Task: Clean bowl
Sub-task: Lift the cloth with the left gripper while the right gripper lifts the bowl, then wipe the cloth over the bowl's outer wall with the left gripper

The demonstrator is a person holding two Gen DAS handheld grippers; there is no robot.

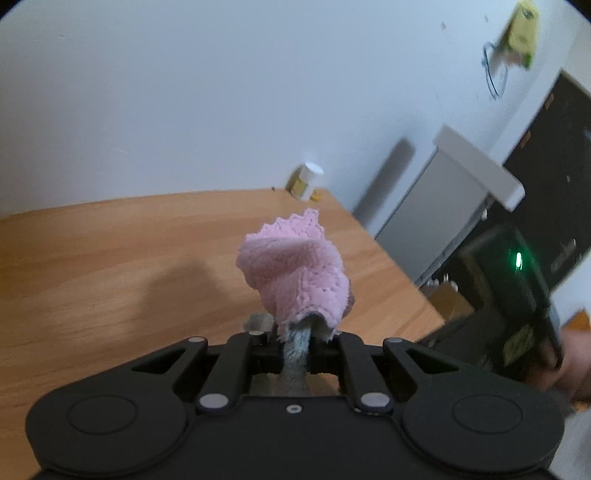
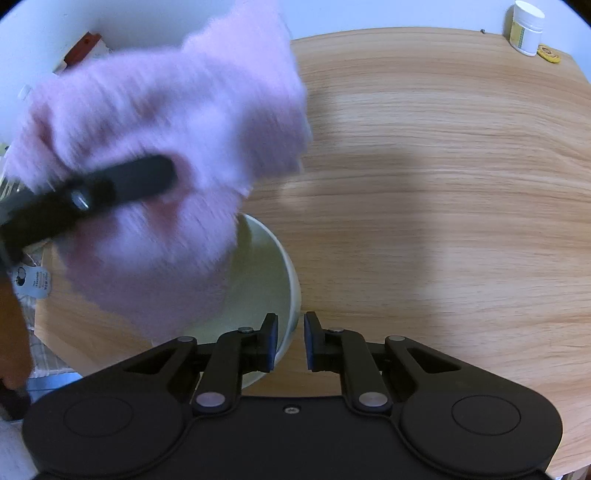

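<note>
Right now my left gripper [image 1: 295,338] is clamped tight on a pink cloth [image 1: 295,269], which bunches up past the fingertips in the centre of the left wrist view, above the wooden table [image 1: 110,258]. At the right edge of that view I see the other black gripper body with a green light, and a hand behind it.

From the right wrist view, the white bowl [image 2: 258,280] sits on the table at lower centre-left. My right gripper [image 2: 290,341] straddles the bowl's near rim: the left finger [image 2: 271,341] is inside the bowl and the right finger is outside it. I see a gap between the right pad and the wall, so I cannot tell whether the pads actually press on the rim; the jaws stand only narrowly apart.

The cloth, blurred, fills the upper left of that view and hangs over the far side of the bowl, covering much of its opening. A small white jar [image 2: 526,27] stands at the table's far corner, upper right.
</note>
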